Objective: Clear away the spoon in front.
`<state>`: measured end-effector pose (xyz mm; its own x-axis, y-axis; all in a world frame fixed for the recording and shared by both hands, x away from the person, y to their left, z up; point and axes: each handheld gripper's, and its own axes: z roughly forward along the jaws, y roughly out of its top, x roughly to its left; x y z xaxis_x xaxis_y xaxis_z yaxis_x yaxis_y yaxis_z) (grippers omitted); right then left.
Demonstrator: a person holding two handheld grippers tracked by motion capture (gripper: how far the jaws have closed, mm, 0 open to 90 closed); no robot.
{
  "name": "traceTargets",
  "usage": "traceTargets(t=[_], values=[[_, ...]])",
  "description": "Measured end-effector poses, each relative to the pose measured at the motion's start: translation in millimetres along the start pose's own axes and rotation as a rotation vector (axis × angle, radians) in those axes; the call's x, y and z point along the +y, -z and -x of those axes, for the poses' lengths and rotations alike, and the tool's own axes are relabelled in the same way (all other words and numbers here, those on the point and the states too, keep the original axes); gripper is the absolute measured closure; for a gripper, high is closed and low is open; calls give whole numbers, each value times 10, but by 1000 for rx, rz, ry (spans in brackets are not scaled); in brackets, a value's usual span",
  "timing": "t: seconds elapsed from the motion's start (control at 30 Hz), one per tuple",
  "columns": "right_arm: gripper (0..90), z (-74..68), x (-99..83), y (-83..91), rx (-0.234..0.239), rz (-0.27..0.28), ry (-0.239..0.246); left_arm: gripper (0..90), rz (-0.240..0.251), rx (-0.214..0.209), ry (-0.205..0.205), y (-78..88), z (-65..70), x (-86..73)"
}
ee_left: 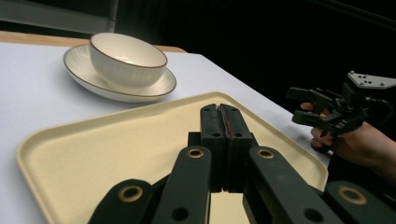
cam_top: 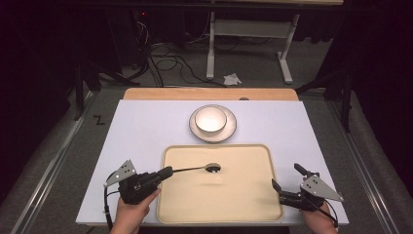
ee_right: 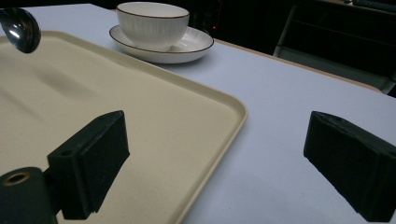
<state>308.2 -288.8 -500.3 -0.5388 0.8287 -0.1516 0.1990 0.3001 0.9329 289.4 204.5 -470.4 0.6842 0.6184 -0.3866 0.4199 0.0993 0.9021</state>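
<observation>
A metal spoon [cam_top: 204,168] hangs level over the cream tray [cam_top: 263,161], and its shadow falls on the tray below. My left gripper [cam_top: 167,171] is shut on the spoon's handle at the tray's left edge. In the left gripper view my jaws [ee_left: 223,116] are pressed together and hide the handle. My right gripper [cam_top: 286,176] stands open at the tray's right edge with nothing between its fingers. In the right gripper view the spoon's bowl [ee_right: 18,29] shows at the top left, above the tray [ee_right: 140,107].
A white bowl [cam_top: 211,118] sits on a saucer [cam_top: 231,129] just beyond the tray, on the pale table. The left gripper view shows the bowl [ee_left: 126,58] and, farther off, the right gripper [ee_left: 299,105] in a hand.
</observation>
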Motion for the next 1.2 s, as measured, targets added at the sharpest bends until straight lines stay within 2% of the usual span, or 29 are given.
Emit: traceTargets(t=[0.13, 0.2, 0.43, 0.8, 1.2], values=[[75, 14, 1, 3, 0, 7, 0, 898, -16, -21, 7, -63, 16, -37], [75, 12, 5, 5, -1, 6, 3, 898, -18, -40, 28, -82, 11, -49], [75, 12, 5, 2, 4, 7, 7, 898, -41, -74, 62, -136, -7, -104], [75, 12, 3, -2, 7, 4, 2, 897, -75, -72, 94, -174, -75, -171], [75, 12, 5, 2, 4, 6, 2, 888, -113, -49, 166, -186, -241, -272]])
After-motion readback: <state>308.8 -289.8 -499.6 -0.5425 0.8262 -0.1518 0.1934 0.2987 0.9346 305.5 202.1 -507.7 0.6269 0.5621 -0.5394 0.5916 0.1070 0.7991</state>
